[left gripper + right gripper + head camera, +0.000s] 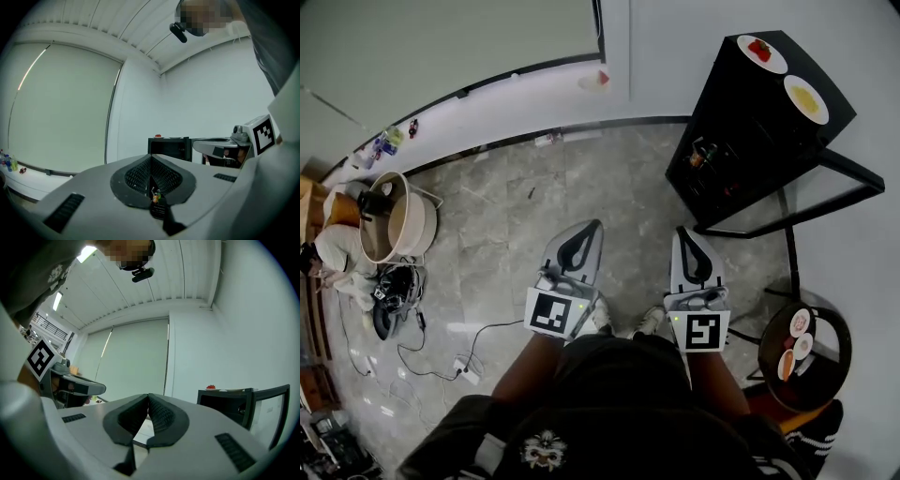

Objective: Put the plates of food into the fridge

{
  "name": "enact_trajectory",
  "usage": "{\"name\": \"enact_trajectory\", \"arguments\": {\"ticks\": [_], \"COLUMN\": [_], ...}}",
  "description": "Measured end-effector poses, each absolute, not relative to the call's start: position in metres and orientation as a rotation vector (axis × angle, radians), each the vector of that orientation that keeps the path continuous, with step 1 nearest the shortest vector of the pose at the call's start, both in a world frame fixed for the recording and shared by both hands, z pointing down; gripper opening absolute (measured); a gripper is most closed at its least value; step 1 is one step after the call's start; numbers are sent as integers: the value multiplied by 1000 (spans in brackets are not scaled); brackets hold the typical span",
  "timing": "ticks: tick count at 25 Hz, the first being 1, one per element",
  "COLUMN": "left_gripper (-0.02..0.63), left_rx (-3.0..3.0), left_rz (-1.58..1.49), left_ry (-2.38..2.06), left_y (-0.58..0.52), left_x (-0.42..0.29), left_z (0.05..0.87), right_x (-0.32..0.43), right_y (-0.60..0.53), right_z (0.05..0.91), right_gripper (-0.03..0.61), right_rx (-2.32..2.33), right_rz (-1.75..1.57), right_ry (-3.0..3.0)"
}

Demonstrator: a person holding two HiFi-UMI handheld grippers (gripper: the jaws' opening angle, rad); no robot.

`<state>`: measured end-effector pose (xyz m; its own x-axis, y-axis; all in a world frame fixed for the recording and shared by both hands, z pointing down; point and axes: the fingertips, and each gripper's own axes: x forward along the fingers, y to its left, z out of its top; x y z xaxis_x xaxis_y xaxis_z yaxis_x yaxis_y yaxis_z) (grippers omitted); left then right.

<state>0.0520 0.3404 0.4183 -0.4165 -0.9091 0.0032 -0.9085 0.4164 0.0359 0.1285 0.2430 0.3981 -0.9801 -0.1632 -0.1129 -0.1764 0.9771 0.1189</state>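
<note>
A small black fridge (741, 141) stands at the upper right by the wall, its glass door (830, 183) swung open. On its top lie a white plate with red food (761, 52) and a white plate with yellow food (806, 98). My left gripper (592, 225) and right gripper (684, 232) are held side by side over the floor, short of the fridge, both shut with nothing between the jaws. The left gripper view has the fridge (169, 147) straight ahead. In the right gripper view the fridge (225, 406) and the red-food plate (211, 387) are at the right.
A round black table (834, 370) at the lower right carries several small dishes. At the left a white drum (403, 225) stands by a crouching person (337, 253), with cables and a power strip (469, 367) on the marble floor.
</note>
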Motion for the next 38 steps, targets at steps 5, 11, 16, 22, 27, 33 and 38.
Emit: {"name": "enact_trajectory", "arguments": {"ticks": [5,11,16,22,27,33,38], "left_gripper": [21,21,21,21,21,21,21], "left_rx": [1749,1843,1897,1939,1912,1940,1960], "left_rz": [-78,-83,-89,-83,-184,-105,-114], "left_ry": [-2581,-2534,-2483,-2453,-2421,-2437,-2383], "left_y": [357,356,338,296,261,207,160], "left_x": [30,15,6,-7,-31,-48,-55], "left_z": [419,415,415,416,414,411,411], "right_x": [111,102,93,79,59,41,30], "right_y": [263,263,245,209,180,135,94], "right_z": [397,392,390,393,402,408,401], "right_gripper": [23,23,23,23,23,23,23], "right_rx": [-313,-409,-477,-521,-480,-461,-486], "right_rz": [190,182,188,202,212,193,191], "right_ry": [3028,3009,2996,2993,3025,3040,3011]}}
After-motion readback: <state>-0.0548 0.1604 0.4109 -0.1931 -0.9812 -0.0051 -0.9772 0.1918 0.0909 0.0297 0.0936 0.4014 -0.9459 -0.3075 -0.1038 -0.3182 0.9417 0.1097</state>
